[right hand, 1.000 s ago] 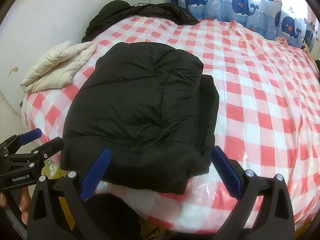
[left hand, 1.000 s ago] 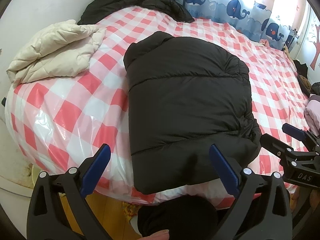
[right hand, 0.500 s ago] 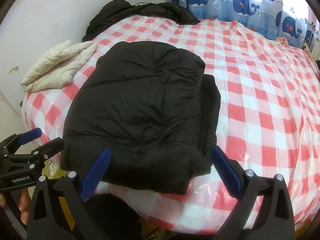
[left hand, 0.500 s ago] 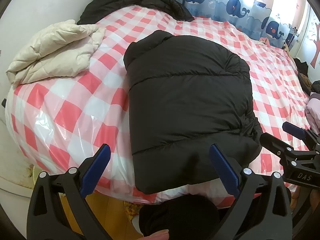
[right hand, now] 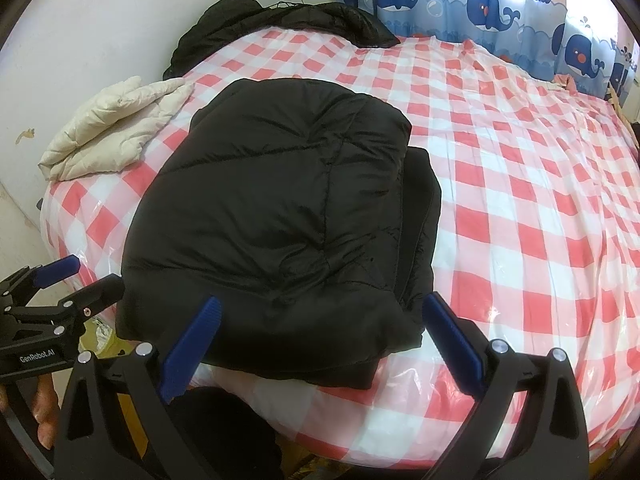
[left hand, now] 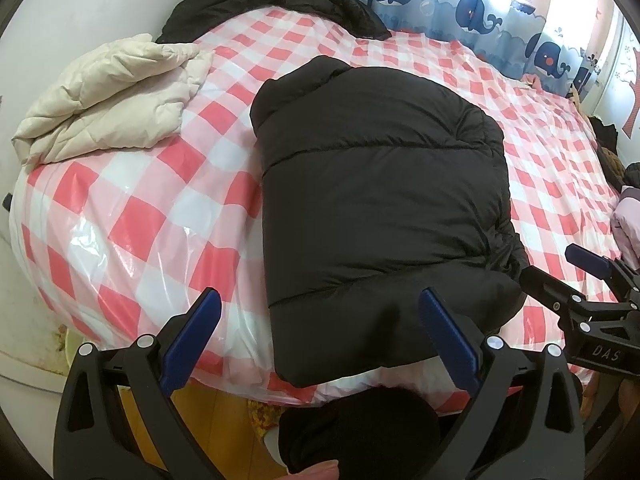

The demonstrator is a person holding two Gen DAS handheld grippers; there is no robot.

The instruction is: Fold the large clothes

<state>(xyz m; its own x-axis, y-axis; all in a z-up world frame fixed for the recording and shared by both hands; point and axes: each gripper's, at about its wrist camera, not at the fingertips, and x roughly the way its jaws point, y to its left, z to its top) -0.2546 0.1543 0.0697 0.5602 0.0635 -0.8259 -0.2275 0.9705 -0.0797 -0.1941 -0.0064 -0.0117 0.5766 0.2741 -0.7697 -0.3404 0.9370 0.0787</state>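
Centrally, puffy quilted black jacket (left hand: pixel 380 216) folded, glossy checked sheet (left hand: pixel 132 216); both hand-held grippers (left hand: pixel 320 332) (right hand: pixel 320 332) wide, empty.

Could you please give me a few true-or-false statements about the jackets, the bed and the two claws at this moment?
1. The black puffer jacket lies folded on the checked bed cover. True.
2. The left claw is clamped on the jacket. False: it is open and holds nothing.
3. A cream puffer jacket lies near the wall. True.
4. The right claw grips the whale curtain. False: it is open, at the bed's near edge.
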